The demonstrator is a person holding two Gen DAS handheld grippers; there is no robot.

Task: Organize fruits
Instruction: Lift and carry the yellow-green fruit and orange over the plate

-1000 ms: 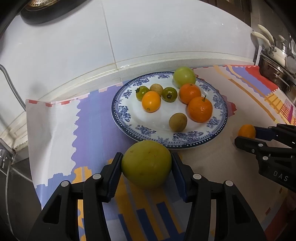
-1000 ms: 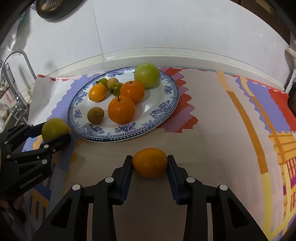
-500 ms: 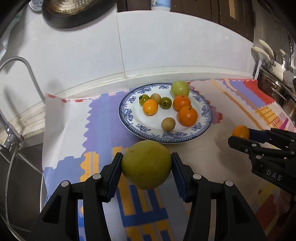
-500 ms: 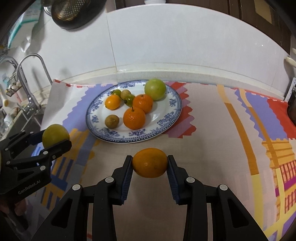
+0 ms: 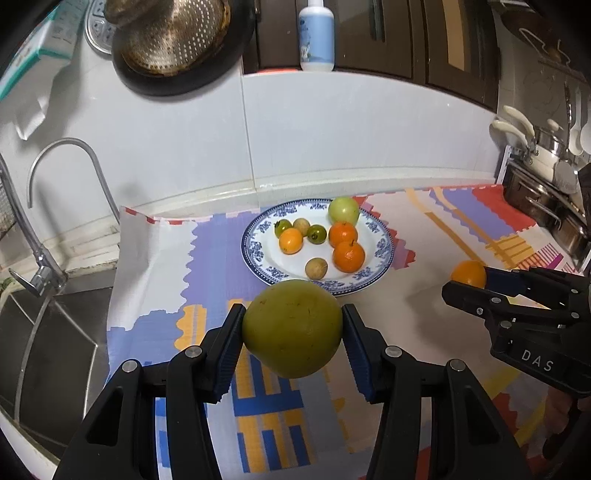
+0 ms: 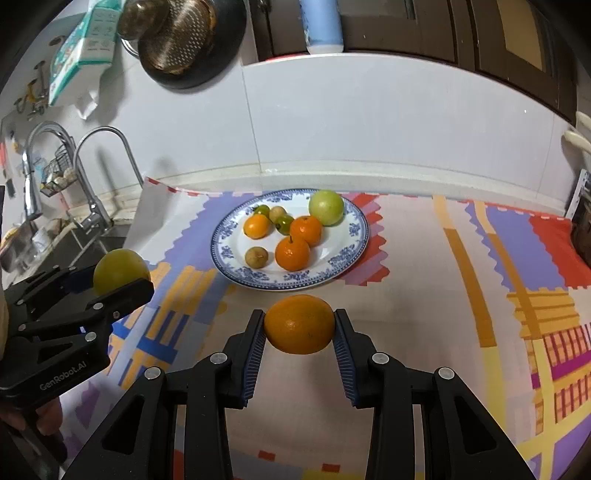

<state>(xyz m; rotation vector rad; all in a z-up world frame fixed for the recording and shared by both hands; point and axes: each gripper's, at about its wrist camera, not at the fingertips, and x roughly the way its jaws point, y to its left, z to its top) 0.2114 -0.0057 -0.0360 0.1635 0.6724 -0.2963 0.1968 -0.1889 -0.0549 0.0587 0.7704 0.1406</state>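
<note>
My left gripper (image 5: 293,330) is shut on a large yellow-green fruit (image 5: 291,328), held in the air above the patterned mat, short of the plate. My right gripper (image 6: 299,325) is shut on an orange (image 6: 299,324), also lifted above the mat. Each gripper shows in the other's view: the right one (image 5: 466,280) with its orange (image 5: 468,272) at the right, the left one (image 6: 120,275) with its green fruit (image 6: 120,269) at the left. The blue-and-white plate (image 5: 255,251) (image 6: 225,254) beyond holds several fruits: oranges, small green ones, brown ones and a pale green apple (image 5: 343,210).
A colourful mat (image 5: 147,280) covers the counter. A sink (image 5: 44,332) and tap (image 5: 55,184) lie to the left. Pots (image 5: 543,199) stand at the right edge. A white tiled wall backs the counter, with a colander (image 5: 170,33) and a bottle (image 5: 316,33) above.
Both grippers have risen and drawn back from the plate with their fruits still held. The plate now looks smaller and farther, and more of the wall and tap shows.
</note>
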